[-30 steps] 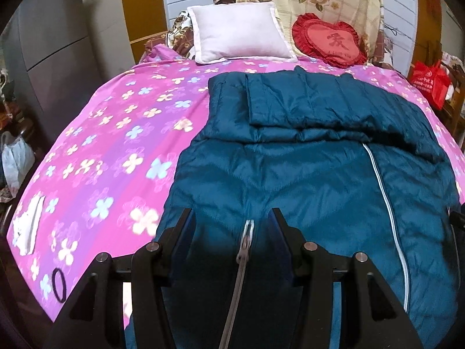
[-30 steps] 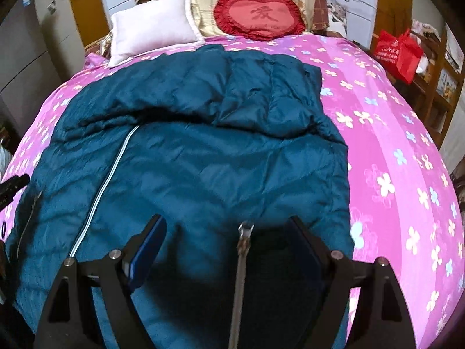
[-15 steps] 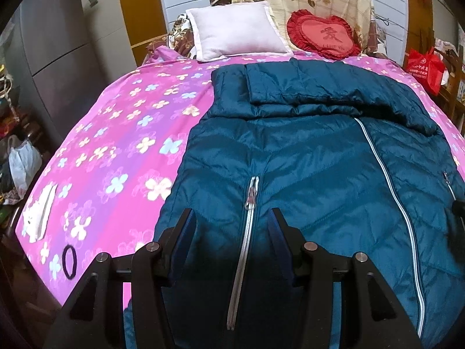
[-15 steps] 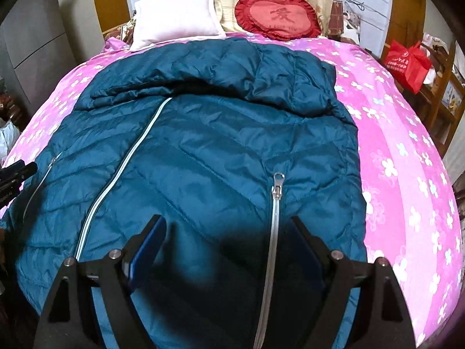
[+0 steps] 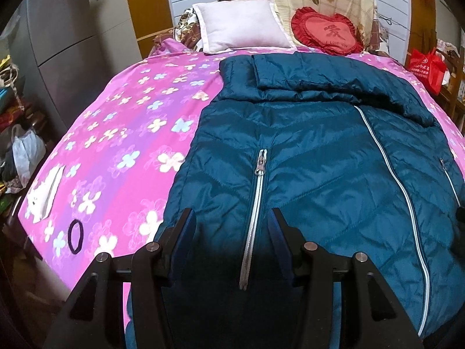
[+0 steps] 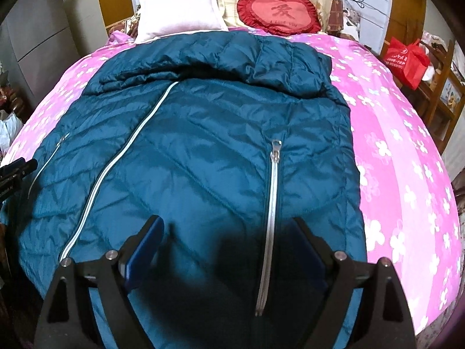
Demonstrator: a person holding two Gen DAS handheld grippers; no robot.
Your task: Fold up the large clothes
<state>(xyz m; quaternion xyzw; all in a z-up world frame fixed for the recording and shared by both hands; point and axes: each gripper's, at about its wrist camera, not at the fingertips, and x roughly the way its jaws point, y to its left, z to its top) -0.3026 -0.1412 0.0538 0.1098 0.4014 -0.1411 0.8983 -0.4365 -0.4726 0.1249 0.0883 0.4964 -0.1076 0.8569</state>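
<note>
Two hand-held grippers hover over the near hem of a large teal quilted down jacket (image 5: pixel 334 157), which lies front-up on a bed covered with a pink flowered sheet (image 5: pixel 122 133). The sleeves look already folded across the chest near the collar end. The left gripper (image 5: pixel 231 226) has its fingers spread, straddling the left pocket zipper (image 5: pixel 257 197) without pinching anything. The right gripper (image 6: pixel 228 234) is likewise spread wide, with the right pocket zipper (image 6: pixel 271 203) running between its fingers. The main zipper (image 6: pixel 116 163) runs closed up the middle.

The next step is likely to fold the hem up toward the collar. To do it well, each gripper should bite the hem's full thickness at matching points either side of the main zipper, then lift and carry together so the slippery, puffy fabric does not skew.

A red heart-shaped cushion (image 6: pixel 279 11) at the headboard bears a Chinese character, 爱, with small lettering beneath that seems to read "I love you". A red bag (image 6: pixel 407 61) at the bedside carries white print, too small to read. A white pillow (image 5: pixel 244 26) sits beside the cushion.
</note>
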